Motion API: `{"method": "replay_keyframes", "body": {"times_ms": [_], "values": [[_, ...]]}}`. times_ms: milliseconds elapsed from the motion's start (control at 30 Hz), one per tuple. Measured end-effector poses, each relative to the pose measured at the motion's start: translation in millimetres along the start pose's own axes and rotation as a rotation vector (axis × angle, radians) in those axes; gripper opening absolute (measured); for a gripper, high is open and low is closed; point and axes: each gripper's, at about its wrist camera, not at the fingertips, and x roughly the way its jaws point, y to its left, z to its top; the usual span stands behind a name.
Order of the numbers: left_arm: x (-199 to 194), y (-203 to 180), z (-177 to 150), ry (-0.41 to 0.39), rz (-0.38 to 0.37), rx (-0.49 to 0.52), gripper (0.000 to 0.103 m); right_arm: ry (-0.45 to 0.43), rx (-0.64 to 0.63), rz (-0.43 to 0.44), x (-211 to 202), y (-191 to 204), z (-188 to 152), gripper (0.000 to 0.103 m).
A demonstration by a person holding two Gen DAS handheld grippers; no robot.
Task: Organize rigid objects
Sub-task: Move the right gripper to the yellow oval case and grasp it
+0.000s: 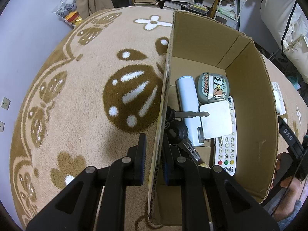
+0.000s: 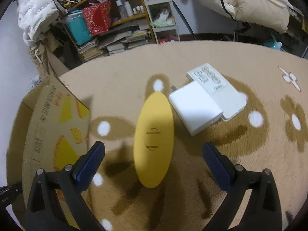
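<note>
In the left wrist view my left gripper point(image 1: 154, 150) is shut on the left wall of an open cardboard box point(image 1: 163, 100), one finger outside, one inside. Inside the box lie keys point(image 1: 184, 123), a white cylinder point(image 1: 187, 104), a grey cartoon case point(image 1: 211, 86), a white square pad point(image 1: 215, 121) and a white remote point(image 1: 227, 150). In the right wrist view my right gripper point(image 2: 154, 157) is open, its fingers either side of a yellow oval object point(image 2: 154, 136) on the carpet. A white charger point(image 2: 194, 105) and a flat white remote point(image 2: 217, 88) lie just beyond it.
The box's printed outer wall point(image 2: 57, 130) stands left of the right gripper. A brown patterned carpet point(image 1: 77, 96) covers the surface. Shelves with books and bags point(image 2: 107, 28) stand behind, and bedding point(image 2: 246, 2) is at the far right.
</note>
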Motion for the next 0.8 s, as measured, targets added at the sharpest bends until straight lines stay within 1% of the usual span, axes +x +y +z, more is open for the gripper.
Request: {"method": "replay_keyframes", "body": {"times_ms": [100, 167, 300, 600, 800], "values": [[0, 0, 0, 0.001, 0.0, 0.0, 0.014, 0.01, -0.038, -0.04, 6, 1, -4, 0.103], [0, 0, 0, 0.001, -0.001, -0.001, 0.014, 0.022, -0.042, -0.05, 11, 0, -8, 0.103], [0, 0, 0, 0.001, 0.0, -0.001, 0.014, 0.05, -0.016, -0.049, 22, -3, -12, 0.103], [0, 0, 0, 0.001, 0.0, -0.001, 0.014, 0.035, -0.02, -0.063, 32, -1, -9, 0.103], [0, 0, 0, 0.001, -0.001, -0.001, 0.014, 0.041, 0.01, -0.046, 38, 0, 0, 0.103]]}}
